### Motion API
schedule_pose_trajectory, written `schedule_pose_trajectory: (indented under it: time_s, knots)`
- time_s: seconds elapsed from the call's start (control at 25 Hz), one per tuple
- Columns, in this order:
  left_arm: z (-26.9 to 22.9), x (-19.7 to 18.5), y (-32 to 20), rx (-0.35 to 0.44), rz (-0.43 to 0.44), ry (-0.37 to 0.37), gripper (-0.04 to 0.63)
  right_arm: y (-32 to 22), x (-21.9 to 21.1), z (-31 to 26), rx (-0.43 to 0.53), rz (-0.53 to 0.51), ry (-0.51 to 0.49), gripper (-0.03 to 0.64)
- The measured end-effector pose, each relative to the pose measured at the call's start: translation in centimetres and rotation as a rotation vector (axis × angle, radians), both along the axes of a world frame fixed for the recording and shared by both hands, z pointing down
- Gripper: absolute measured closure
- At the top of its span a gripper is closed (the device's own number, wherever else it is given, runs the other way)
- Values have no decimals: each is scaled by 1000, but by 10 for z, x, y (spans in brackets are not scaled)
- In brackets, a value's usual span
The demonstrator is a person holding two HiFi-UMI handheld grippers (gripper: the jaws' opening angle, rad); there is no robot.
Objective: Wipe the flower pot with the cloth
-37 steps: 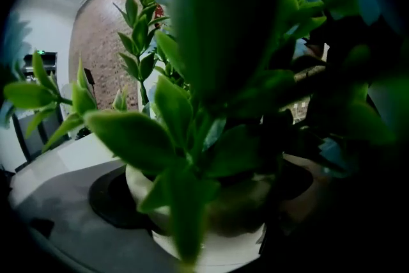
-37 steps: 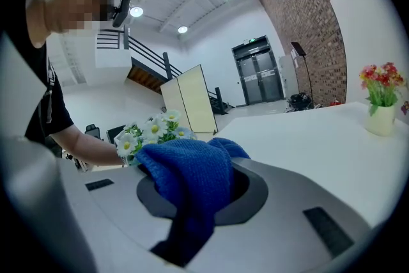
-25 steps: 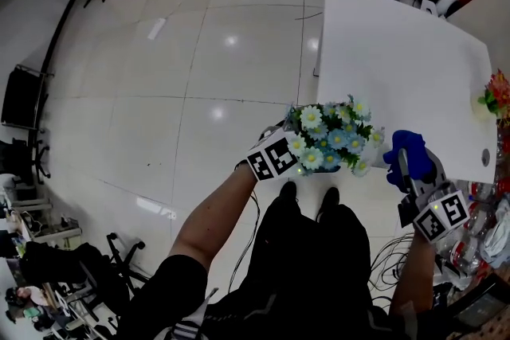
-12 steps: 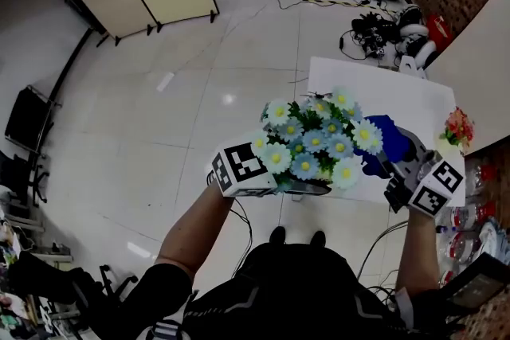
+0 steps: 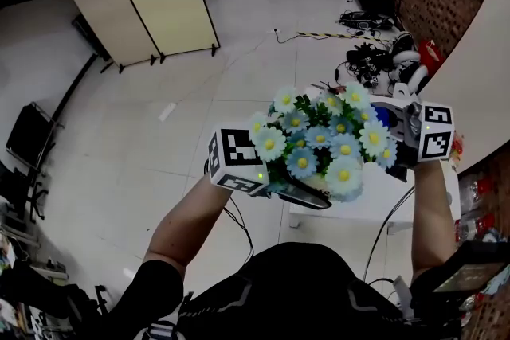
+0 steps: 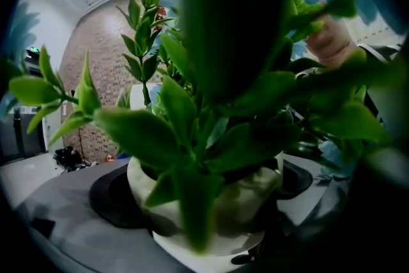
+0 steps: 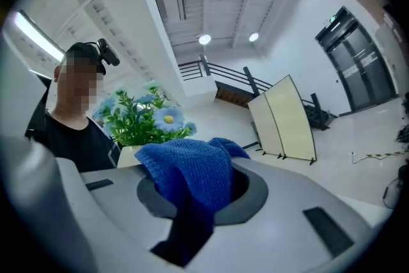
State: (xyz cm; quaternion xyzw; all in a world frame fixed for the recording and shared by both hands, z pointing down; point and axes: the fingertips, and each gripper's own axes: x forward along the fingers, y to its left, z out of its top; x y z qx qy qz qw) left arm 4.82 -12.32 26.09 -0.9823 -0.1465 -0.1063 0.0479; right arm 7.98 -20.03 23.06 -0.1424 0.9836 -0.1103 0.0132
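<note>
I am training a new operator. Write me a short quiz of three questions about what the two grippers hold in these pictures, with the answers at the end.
1. True or false: the left gripper is shut on the white flower pot.
2. What sits between the jaws of the right gripper? A. a blue cloth. B. a yellow sponge. C. nothing.
3. Fill in the missing word: the flowers in the pot have yellow centres and light ___ petals.
Key: 1 true; 2 A; 3 blue.
</note>
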Motion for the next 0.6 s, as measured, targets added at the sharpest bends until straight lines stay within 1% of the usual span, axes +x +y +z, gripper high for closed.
schedule_pose_trajectory:
  time_s: [0.12,0.24,0.36,0.44,0.6]
  knots:
    - [-7,2,7,-19,47,11,29,8,-4,-2,-3,-106,-14,541]
    - [-16,-9,10,-45,87,24,29,8,-21,-10,-21,-165,-48,541]
    - [-16,-3,2,-21,79,6,29,8,-14,-11,-34,-209,-48,541]
    - [-13,4,-4,-2,58,-8,29,10,-7,-10,-40,-238,-59,541]
    - [9,14,-8,4,17,-25,29,25,13,0,-30,-260,-88,541]
